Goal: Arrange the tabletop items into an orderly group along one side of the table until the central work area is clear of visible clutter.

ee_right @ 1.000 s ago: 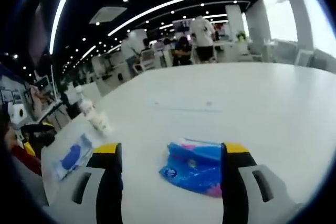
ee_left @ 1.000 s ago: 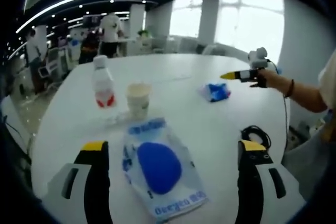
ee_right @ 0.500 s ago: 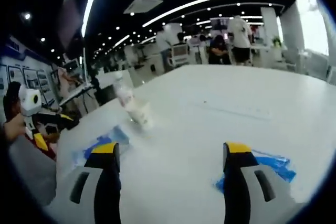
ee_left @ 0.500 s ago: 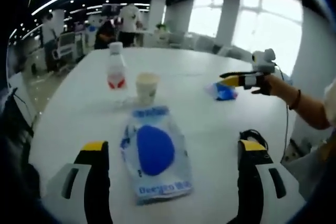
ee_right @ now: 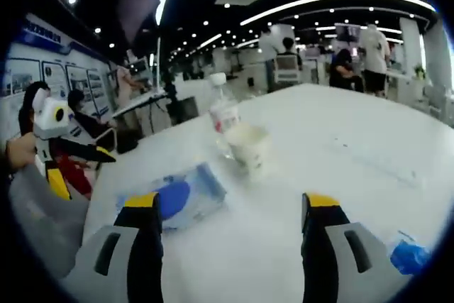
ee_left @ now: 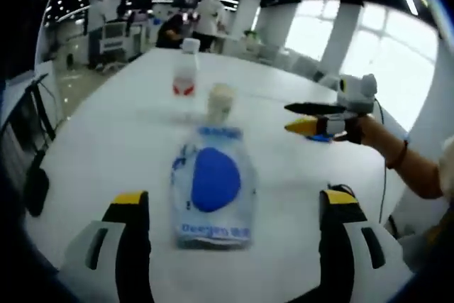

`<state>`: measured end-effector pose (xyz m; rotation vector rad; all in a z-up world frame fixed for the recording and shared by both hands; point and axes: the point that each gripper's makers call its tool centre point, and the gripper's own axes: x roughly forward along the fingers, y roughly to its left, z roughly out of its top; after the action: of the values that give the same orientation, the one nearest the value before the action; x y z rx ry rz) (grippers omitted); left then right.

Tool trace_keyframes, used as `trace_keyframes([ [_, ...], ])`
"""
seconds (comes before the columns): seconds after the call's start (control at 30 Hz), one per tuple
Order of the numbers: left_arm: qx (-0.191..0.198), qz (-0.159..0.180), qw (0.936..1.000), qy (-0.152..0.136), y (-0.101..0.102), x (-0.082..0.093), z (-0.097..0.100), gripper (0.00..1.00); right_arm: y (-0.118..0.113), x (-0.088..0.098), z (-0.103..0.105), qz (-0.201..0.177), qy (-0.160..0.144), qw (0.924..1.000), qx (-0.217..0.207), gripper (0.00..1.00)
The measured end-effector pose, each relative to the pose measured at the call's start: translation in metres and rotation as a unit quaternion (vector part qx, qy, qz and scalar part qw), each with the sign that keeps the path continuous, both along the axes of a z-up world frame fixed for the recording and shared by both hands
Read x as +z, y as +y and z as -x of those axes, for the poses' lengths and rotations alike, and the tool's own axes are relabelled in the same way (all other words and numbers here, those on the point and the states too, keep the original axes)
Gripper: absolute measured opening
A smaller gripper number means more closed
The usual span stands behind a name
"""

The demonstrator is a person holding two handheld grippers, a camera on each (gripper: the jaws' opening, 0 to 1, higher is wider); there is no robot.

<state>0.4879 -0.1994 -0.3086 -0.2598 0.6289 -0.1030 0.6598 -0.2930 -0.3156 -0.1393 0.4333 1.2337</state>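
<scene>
Left gripper (ee_left: 230,211) is hovering low over the white table (ee_left: 106,147), jaws spread wide, nothing between them. The clear pouch (ee_left: 211,186) with the blue shape inside is lying flat on the table ahead of the jaws, roughly centred between them, not touching either one

Beyond the pouch, a cream paper cup (ee_left: 219,101) is standing upright, and a plastic bottle (ee_left: 185,76) with a red label is standing just behind it, to its left. Can't tell if the two are touching

Right gripper (ee_left: 296,118) is reaching in from the right side of the left gripper view, held in a hand (ee_left: 369,133), yellow-tipped jaws pointing left and parted, holding nothing. A bit of blue is peeking out just behind it on the table, too hidden to identify

In the right gripper view, the right gripper (ee_right: 230,207) is showing released as well, jaws wide apart over bare table. Pouch (ee_right: 181,193) is sitting just past its left jaw; cup (ee_right: 246,148) and bottle (ee_right: 223,115) are standing further back, close together. A small blue packet (ee_right: 410,255) is lying near the right edge, outside the right jaw. Left gripper (ee_right: 79,160) is showing at the left edge, jaws parted

People are standing at desks in the background
</scene>
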Motion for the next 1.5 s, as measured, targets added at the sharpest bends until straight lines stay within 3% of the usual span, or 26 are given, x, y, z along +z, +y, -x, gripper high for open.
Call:
trace_keyframes([
  [0.13, 0.059, 0.0, 0.9978, 0.03, 0.011, -0.012, 0.009, 0.97, 0.02, -0.006, 0.005, -0.004, -0.007, 0.9995, 0.032, 0.77],
  [0.33, 0.109, 0.026, 0.9925, 0.049, 0.013, -0.022, 0.012, 0.92, 0.042, -0.017, 0.013, -0.002, -0.008, 0.9978, 0.066, 0.72],
  [0.43, 0.122, 0.013, 0.991, 0.053, 0.018, -0.025, 0.012, 0.9, 0.048, -0.023, 0.014, 0.009, -0.011, 0.997, 0.076, 0.69],
  [0.63, 0.127, 0.034, 0.9875, 0.086, 0.009, -0.043, 0.018, 0.84, 0.058, -0.04, 0.011, 0.025, -0.006, 0.9964, 0.081, 0.62],
  [0.8, 0.119, 0.057, 0.9848, 0.113, -0.006, -0.057, 0.023, 0.69, 0.065, -0.051, 0.008, 0.045, -0.015, 0.9955, 0.082, 0.55],
  [0.93, 0.114, 0.044, 0.9857, 0.116, -0.011, -0.064, 0.024, 0.63, 0.071, -0.056, 0.006, 0.056, -0.026, 0.9945, 0.084, 0.5],
  [1.13, 0.113, 0.076, 0.9841, 0.114, -0.022, -0.068, 0.024, 0.53, 0.073, -0.059, 0.009, 0.073, -0.045, 0.9909, 0.103, 0.41],
  [1.17, 0.139, 0.113, 0.976, 0.124, -0.026, -0.071, 0.024, 0.5, 0.073, -0.059, 0.01, 0.074, -0.044, 0.9908, 0.105, 0.35],
  [1.2, 0.148, 0.136, 0.972, 0.121, -0.028, -0.07, 0.021, 0.5, 0.073, -0.059, 0.01, 0.076, -0.045, 0.9903, 0.107, 0.3],
  [1.23, 0.171, 0.187, 0.9623, 0.099, -0.031, -0.064, 0.013, 0.5, 0.072, -0.061, 0.01, 0.087, -0.058, 0.9881, 0.113, 0.28],
  [1.27, 0.173, 0.194, 0.961, 0.093, -0.03, -0.063, 0.01, 0.5, 0.07, -0.063, 0.009, 0.097, -0.068, 0.9862, 0.116, 0.25],
  [1.33, 0.165, 0.148, 0.9686, 0.111, -0.023, -0.069, 0.017, 0.47, 0.069, -0.064, 0.009, 0.101, -0.07, 0.9856, 0.116, 0.23],
  [1.5, 0.163, 0.155, 0.9649, 0.135, -0.03, -0.08, 0.025, 0.32, 0.068, -0.064, 0.006, 0.102, -0.064, 0.9869, 0.107, 0.14],
])
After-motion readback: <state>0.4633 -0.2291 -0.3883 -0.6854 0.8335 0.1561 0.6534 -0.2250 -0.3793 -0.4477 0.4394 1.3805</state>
